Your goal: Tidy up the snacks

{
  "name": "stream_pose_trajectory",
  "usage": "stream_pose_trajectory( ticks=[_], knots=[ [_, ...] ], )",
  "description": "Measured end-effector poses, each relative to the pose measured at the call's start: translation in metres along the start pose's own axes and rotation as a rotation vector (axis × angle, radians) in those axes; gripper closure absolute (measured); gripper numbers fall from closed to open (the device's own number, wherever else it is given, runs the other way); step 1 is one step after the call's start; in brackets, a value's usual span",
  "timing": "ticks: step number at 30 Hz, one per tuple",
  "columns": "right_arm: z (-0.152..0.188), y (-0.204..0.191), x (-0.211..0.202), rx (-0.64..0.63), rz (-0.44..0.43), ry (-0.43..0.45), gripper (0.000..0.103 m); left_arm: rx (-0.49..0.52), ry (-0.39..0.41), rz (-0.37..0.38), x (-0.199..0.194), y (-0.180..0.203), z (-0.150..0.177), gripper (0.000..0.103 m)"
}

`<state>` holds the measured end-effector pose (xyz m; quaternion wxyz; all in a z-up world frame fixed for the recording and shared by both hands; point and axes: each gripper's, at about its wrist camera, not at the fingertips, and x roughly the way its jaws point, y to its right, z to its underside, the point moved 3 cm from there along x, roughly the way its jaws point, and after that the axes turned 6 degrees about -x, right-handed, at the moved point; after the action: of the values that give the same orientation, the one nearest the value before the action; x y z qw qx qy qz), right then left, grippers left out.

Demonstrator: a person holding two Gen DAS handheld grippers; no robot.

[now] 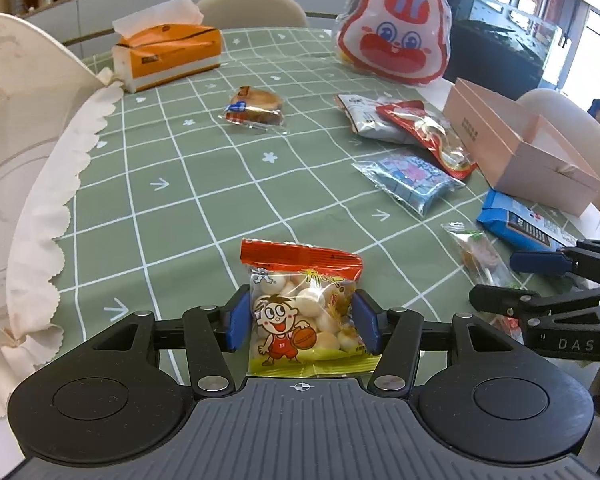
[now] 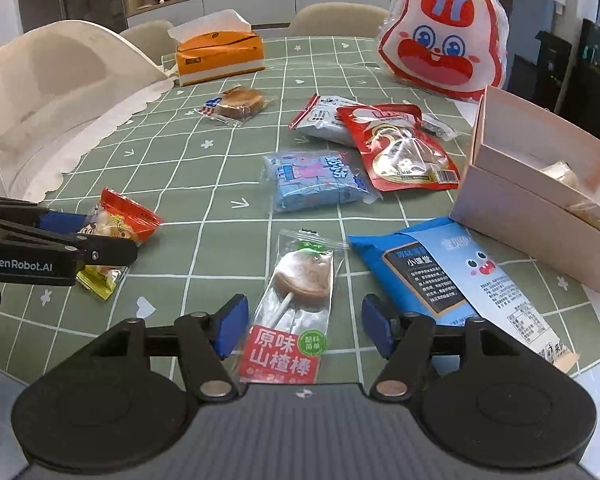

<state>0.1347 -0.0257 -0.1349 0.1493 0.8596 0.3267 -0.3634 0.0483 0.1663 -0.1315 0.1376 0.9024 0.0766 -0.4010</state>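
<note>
My left gripper (image 1: 302, 318) is shut on a small bag of round biscuits (image 1: 302, 304) with a red top and a cartoon boy; the bag also shows in the right wrist view (image 2: 120, 224). My right gripper (image 2: 304, 326) is open, with its fingers on either side of a wrapped hawthorn lollipop (image 2: 296, 300) lying on the green checked tablecloth (image 2: 204, 184). A pink open box (image 2: 540, 196) stands at the right. Other snacks lie about: a blue packet (image 2: 316, 180), a red pouch (image 2: 400, 148), a grey packet (image 2: 328, 118), a big blue pack (image 2: 448, 280), a wrapped cake (image 2: 236, 106).
A large rabbit-face bag (image 2: 444, 36) stands at the far right of the table. An orange tissue pack (image 2: 220, 56) lies at the far side. A cream chair (image 2: 52, 92) stands at the left. The left gripper's body (image 2: 40, 248) reaches in from the left.
</note>
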Motion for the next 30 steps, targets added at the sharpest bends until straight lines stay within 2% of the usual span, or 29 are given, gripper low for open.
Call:
stream_pose_trajectory(
  ticks=[4,8,10,11,12,18,22,25,28,30],
  knots=[
    [0.003,-0.005,-0.001,-0.004,0.003,0.016,0.039,-0.042,0.037,0.014,-0.002,-0.004,0.003,0.045],
    [0.005,-0.01,0.0,-0.013,0.008,0.044,0.039,-0.038,0.059,-0.014,-0.003,0.0,0.005,0.046],
    [0.004,-0.012,0.0,-0.033,0.005,0.045,0.045,-0.033,0.055,-0.03,-0.002,0.003,0.004,0.047],
    [0.003,-0.014,-0.001,-0.051,-0.009,0.042,0.054,-0.034,0.053,-0.035,-0.002,0.004,0.004,0.047],
    [0.001,-0.015,-0.001,-0.069,-0.03,0.035,0.058,-0.037,0.05,-0.039,-0.002,0.005,0.003,0.048],
    [-0.001,-0.017,-0.006,-0.116,-0.04,-0.001,0.064,-0.054,0.032,-0.025,-0.012,0.013,0.008,0.054],
    [0.003,-0.013,-0.026,-0.15,-0.068,-0.018,0.065,-0.049,0.026,0.043,-0.028,0.039,0.024,0.054],
    [0.005,0.0,-0.047,-0.117,-0.083,-0.031,0.065,-0.045,0.008,0.114,-0.039,0.062,0.035,0.054],
    [0.005,0.02,-0.07,-0.061,-0.054,-0.02,0.065,-0.031,-0.013,0.195,-0.047,0.089,0.035,0.055],
    [0.003,0.036,-0.09,-0.033,-0.021,0.008,0.065,0.009,0.005,0.242,-0.054,0.111,0.025,0.055]
  ],
)
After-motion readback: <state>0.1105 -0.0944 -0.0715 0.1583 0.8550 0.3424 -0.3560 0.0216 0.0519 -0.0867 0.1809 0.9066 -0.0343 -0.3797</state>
